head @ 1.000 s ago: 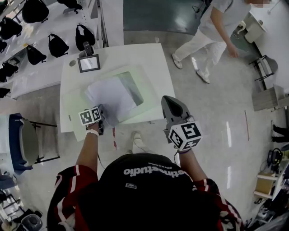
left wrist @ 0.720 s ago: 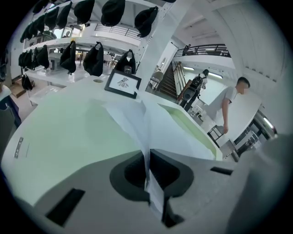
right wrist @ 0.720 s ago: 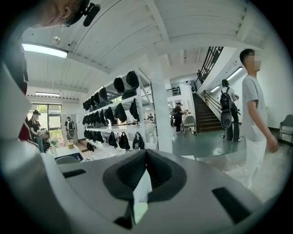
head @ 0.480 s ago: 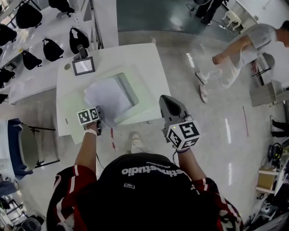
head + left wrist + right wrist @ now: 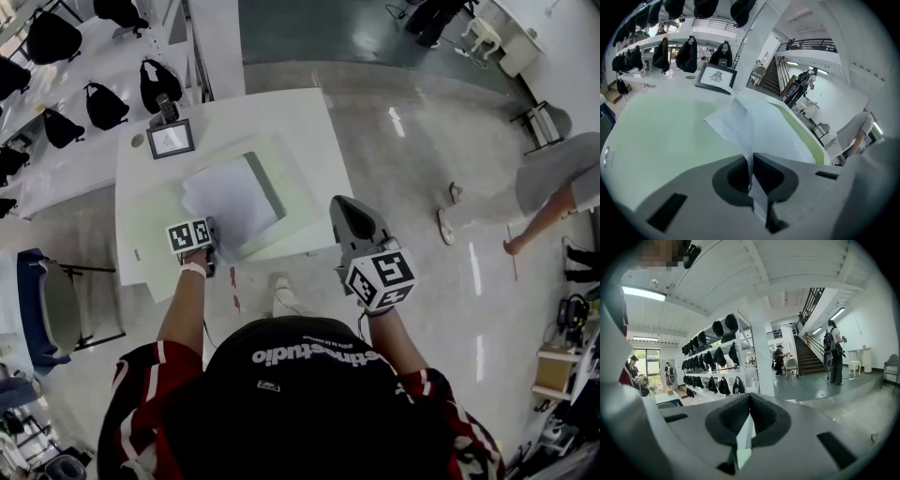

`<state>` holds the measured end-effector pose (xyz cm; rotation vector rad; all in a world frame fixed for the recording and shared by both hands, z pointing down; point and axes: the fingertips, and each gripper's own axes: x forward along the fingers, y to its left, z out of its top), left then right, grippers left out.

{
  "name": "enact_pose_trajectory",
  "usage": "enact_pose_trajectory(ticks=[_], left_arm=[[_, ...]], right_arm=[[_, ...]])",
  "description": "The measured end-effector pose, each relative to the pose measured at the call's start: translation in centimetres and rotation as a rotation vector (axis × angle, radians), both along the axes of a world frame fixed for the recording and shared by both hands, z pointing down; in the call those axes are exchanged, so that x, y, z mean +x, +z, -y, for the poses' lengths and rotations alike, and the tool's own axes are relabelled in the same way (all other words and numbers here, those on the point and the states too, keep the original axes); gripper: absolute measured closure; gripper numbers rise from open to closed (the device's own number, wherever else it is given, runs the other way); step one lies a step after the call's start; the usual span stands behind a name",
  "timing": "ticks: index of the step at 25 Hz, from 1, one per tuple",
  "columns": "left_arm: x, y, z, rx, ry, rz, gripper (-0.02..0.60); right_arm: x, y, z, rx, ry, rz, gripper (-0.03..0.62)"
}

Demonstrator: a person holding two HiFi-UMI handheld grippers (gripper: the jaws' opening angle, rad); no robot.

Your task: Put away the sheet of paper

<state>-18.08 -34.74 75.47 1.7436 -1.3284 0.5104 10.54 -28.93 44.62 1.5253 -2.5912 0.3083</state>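
One grip only: left gripper (image 5: 751,159) jaws pinch the near edge of the sheet of paper (image 5: 761,124), which runs to 1 o'clock across the surface (image 5: 139,192); right gripper (image 5: 345,208) jaws pressed together, empty.

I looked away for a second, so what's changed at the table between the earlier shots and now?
The left gripper is now shut on the near corner of the sheet of paper, which looks a little flatter. The passer-by has walked from the top to the right edge. Right gripper, shut and empty, table and framed sign: unchanged.
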Motion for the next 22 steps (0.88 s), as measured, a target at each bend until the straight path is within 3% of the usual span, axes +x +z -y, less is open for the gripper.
enact_pose_trajectory(ticks=[22], left_arm=[[4.0,0.0,1.7,0.012,0.081,-0.015,0.575]], right_arm=[[1.0,0.1,0.5,-0.006,0.030,0.011,0.595]])
